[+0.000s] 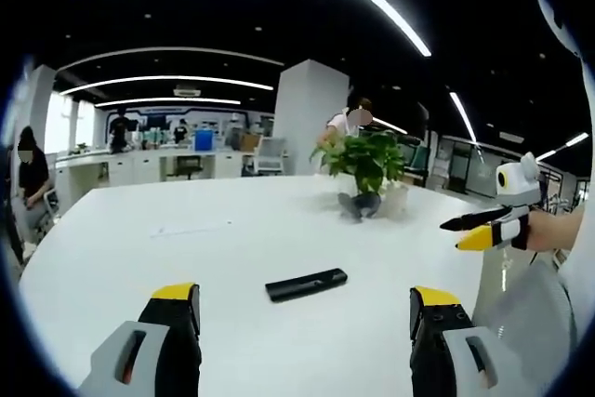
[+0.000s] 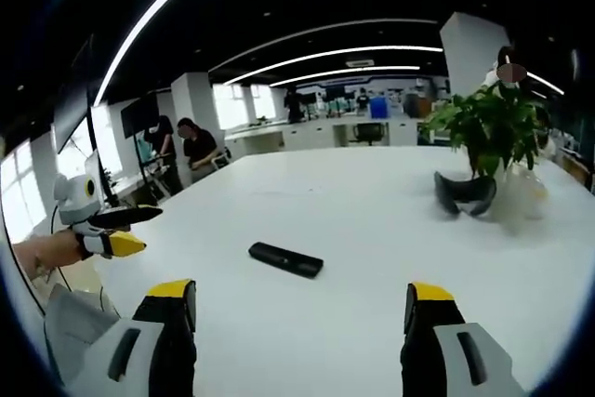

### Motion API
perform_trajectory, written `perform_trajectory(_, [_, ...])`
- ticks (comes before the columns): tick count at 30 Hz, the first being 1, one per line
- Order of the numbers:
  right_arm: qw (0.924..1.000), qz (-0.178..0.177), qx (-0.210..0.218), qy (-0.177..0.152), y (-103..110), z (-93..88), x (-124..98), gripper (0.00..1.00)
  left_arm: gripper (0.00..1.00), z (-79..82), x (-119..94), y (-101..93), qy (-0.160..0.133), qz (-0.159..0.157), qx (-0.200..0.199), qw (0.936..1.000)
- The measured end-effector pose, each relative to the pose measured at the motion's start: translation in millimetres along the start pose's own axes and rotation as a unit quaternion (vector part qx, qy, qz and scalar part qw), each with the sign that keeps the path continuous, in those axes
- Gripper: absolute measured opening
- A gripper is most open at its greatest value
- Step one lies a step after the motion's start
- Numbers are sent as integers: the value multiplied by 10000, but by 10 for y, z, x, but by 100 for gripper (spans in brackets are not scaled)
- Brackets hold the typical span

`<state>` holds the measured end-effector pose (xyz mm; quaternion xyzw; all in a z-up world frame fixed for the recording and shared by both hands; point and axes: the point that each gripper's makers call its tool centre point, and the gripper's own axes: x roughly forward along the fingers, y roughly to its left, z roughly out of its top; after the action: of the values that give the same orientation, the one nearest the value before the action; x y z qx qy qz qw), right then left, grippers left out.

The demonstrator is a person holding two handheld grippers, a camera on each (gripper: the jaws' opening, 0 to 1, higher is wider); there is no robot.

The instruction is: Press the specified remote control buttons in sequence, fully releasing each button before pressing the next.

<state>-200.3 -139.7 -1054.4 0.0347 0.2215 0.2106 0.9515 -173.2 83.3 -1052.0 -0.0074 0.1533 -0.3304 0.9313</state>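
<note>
While the slim black remote control (image 1: pixel 306 284) lay flat and untouched on the white round table (image 1: pixel 139 258), both the left gripper (image 1: pixel 304 309) and right gripper (image 2: pixel 299 307) hung with jaws spread, empty. Pressing had apparently not begun; next, one jaw tip needed lowering onto a button.

remote control (image 1: pixel 306 284) (image 2: pixel 285 259) — black, slim bar | flat on white table (image 1: pixel 139 267) (image 2: pixel 372 220)
</note>
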Motion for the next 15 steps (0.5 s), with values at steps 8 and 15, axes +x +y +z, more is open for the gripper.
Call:
perform_trajectory(8, [9999,-27,-112,8,-35,4,-64,87,96,-124,63,-18,400,-190,64,9990])
perform_trajectory(15, [9997,47,-223,68,-29,-30,-130,82,96,-306,264,-33,1097,-696,438,9906])
